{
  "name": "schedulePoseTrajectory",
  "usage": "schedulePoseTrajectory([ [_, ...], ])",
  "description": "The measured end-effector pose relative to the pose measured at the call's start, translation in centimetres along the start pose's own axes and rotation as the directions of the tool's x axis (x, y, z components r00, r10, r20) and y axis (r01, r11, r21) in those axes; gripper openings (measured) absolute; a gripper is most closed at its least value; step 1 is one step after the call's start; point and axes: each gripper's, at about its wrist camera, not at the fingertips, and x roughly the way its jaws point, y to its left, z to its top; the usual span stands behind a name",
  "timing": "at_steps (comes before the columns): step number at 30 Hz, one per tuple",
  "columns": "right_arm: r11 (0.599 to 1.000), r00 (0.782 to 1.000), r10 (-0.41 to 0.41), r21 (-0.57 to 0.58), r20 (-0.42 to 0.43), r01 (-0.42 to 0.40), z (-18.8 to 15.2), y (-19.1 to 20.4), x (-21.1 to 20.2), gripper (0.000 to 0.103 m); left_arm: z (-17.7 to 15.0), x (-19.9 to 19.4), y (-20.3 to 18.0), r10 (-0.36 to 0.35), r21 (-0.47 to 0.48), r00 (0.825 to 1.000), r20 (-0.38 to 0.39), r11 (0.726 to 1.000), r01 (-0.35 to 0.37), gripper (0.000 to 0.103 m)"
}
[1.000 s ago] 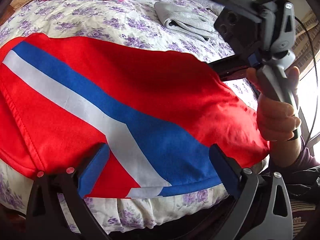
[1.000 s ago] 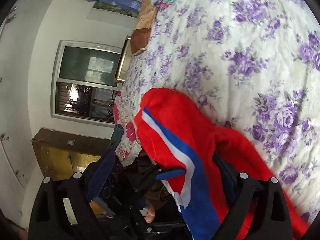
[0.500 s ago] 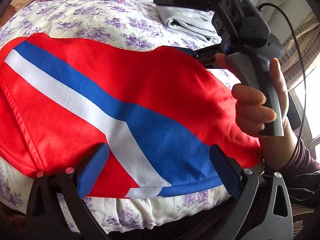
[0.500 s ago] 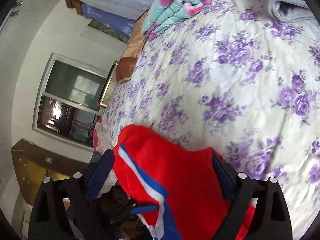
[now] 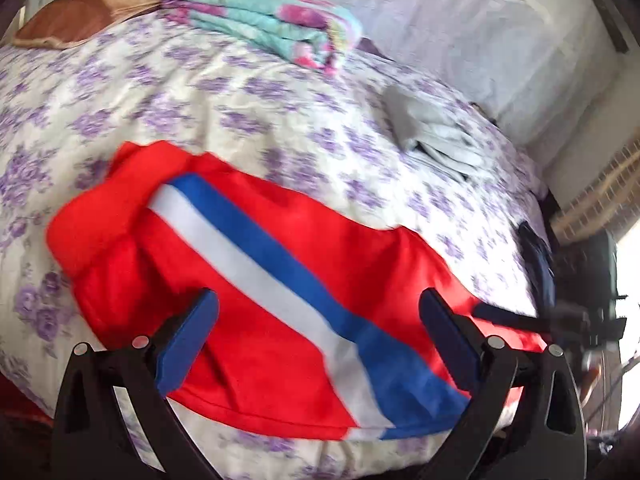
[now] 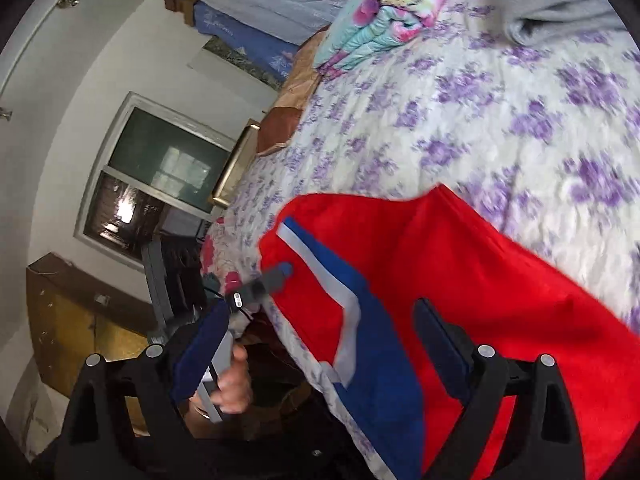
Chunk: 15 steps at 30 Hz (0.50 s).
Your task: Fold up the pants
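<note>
The red pants (image 5: 248, 312) with a blue and white stripe lie folded over on the flowered bedspread (image 5: 200, 92) near the bed's front edge. They also show in the right wrist view (image 6: 480, 312). My left gripper (image 5: 316, 336) is open, its blue pads just above the cloth, holding nothing. My right gripper (image 6: 320, 340) is open over the pants' striped edge at the bedside, holding nothing. The left gripper's tip (image 6: 276, 276) shows in the right wrist view beside the pants.
A folded teal flowered quilt (image 5: 264, 20) and a brown pillow (image 5: 88, 12) lie at the back of the bed. A folded grey garment (image 5: 436, 136) lies to the right. A window (image 6: 160, 176) and a wooden cabinet (image 6: 80, 332) stand beyond the bedside.
The pants' far part has been folded over, so the pants look shorter. The right gripper has let go and dropped out to the right of the left wrist view. Both cameras have moved.
</note>
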Motion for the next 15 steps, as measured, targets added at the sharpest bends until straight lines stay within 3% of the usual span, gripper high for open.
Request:
schedulePoseTrajectory([
  [2, 0.995, 0.995, -0.095, 0.036, 0.019, 0.095, -1.1, -3.0, 0.2, 0.092, 0.5, 1.4, 3.5, -0.042, -0.095, 0.999, -0.028, 0.995, 0.040, 0.097],
  [4, 0.996, 0.993, -0.089, 0.004, 0.075, 0.089, -2.1, -4.1, -1.3, 0.076, 0.6, 0.9, 4.4, -0.094, -0.122, 0.996, 0.010, 0.988, 0.094, 0.097],
  [6, 0.985, 0.977, -0.162, -0.040, 0.136, 0.169, -3.7, -3.0, -3.8, 0.081, 0.4, 0.8, 3.9, -0.064, -0.112, 0.998, 0.011, 0.992, 0.064, 0.097],
  [7, 0.976, 0.963, -0.186, -0.078, 0.194, 0.204, -4.8, -2.1, -5.6, 0.089, 0.1, 0.6, 3.4, -0.039, -0.103, 0.999, 0.019, 0.994, 0.041, 0.097],
  [8, 0.962, 0.941, -0.212, -0.112, 0.265, 0.248, -6.3, -1.3, -7.7, 0.090, -0.2, 0.5, 2.9, -0.015, -0.096, 1.000, 0.027, 0.995, 0.017, 0.097],
  [10, 0.927, 0.870, -0.286, -0.113, 0.401, 0.357, -9.7, -0.7, -12.1, 0.090, -0.8, -0.1, 1.7, 0.005, -0.084, 0.999, 0.054, 0.996, 0.000, 0.097],
  [12, 0.906, 0.792, -0.365, -0.008, 0.490, 0.422, -13.4, -1.9, -16.2, 0.090, -1.5, -0.4, 0.8, -0.017, -0.080, 0.997, 0.071, 0.997, 0.023, 0.097],
  [15, 0.886, 0.681, -0.456, 0.219, 0.574, 0.409, -19.1, -5.6, -21.5, 0.090, -2.4, -0.4, -0.2, -0.112, -0.108, 0.991, 0.070, 0.987, 0.119, 0.098],
])
